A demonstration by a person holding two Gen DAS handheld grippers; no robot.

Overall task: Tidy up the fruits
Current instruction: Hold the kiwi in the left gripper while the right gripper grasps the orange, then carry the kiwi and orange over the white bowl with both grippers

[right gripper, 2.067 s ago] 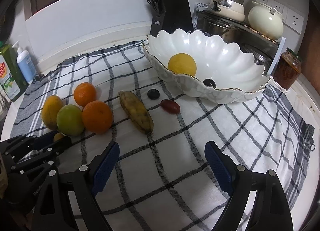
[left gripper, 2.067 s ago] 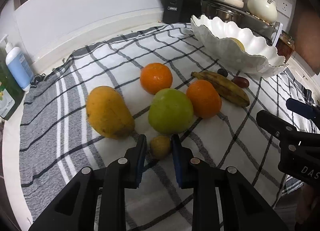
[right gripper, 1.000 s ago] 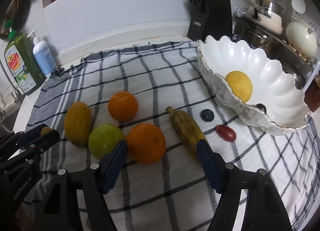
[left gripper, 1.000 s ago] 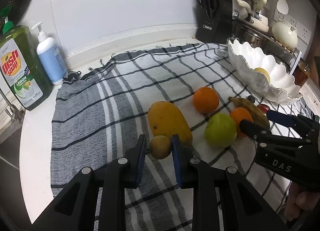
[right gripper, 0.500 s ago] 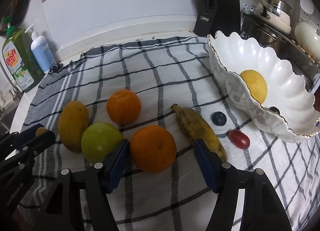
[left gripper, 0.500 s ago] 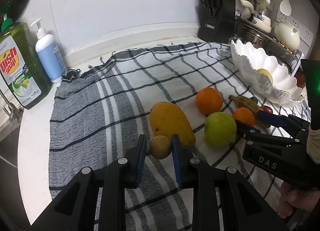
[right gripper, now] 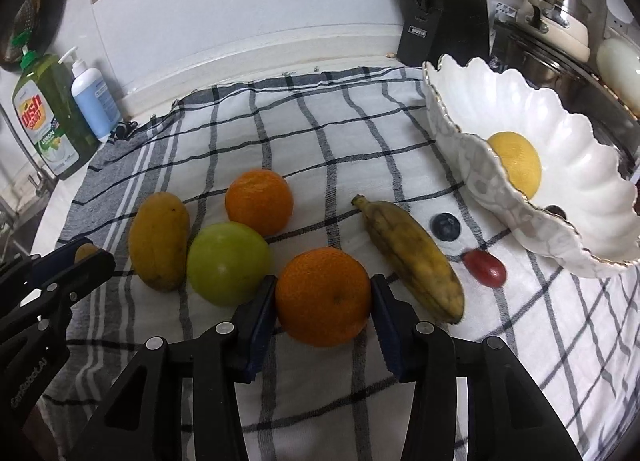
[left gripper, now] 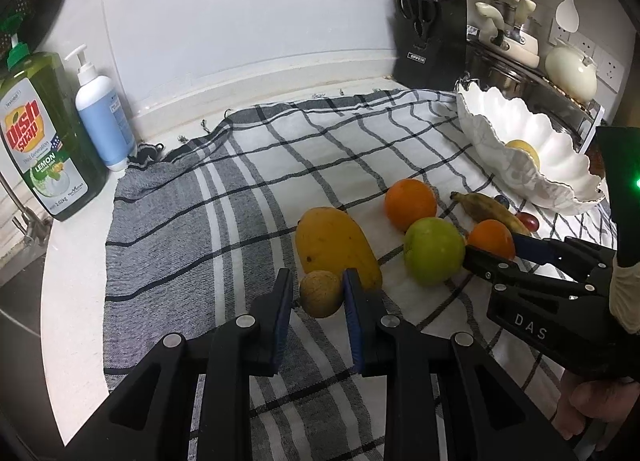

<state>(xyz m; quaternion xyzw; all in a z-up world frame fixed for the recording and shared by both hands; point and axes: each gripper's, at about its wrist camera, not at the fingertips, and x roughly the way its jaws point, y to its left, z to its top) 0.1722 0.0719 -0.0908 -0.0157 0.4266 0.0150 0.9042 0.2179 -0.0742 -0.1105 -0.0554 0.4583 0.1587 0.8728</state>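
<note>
- Two grippers are in view over a checked cloth (right gripper: 328,133) on the counter.
- Left gripper (left gripper: 316,295): jaws pressed onto a small brown fruit (left gripper: 320,293), pinching it from both sides; the grip matches that of a second ago. The fruit sits just in front of the mango (left gripper: 336,245); whether it is clear of the cloth cannot be told.
- Right gripper (right gripper: 324,297): jaws closing around the near orange (right gripper: 323,295). A second ago they stood wide, with clear gaps on both sides of this orange; both blue pads now lie against its sides.
- Near orange rests on the cloth, between the green apple (right gripper: 228,263) and the banana (right gripper: 412,257).
- Second orange (right gripper: 259,201) lies behind the apple, unmoved since the earlier frames.
- Blueberry (right gripper: 445,226) and red grape (right gripper: 484,268) lie on the cloth between banana and bowl, unchanged.
- White scalloped bowl (right gripper: 472,165) at right holds a yellow fruit (right gripper: 516,163) and one small dark item, too hidden to name.
- Dish soap bottle (left gripper: 42,133) and pump bottle (left gripper: 102,113) stand at the cloth's far left corner.
</note>
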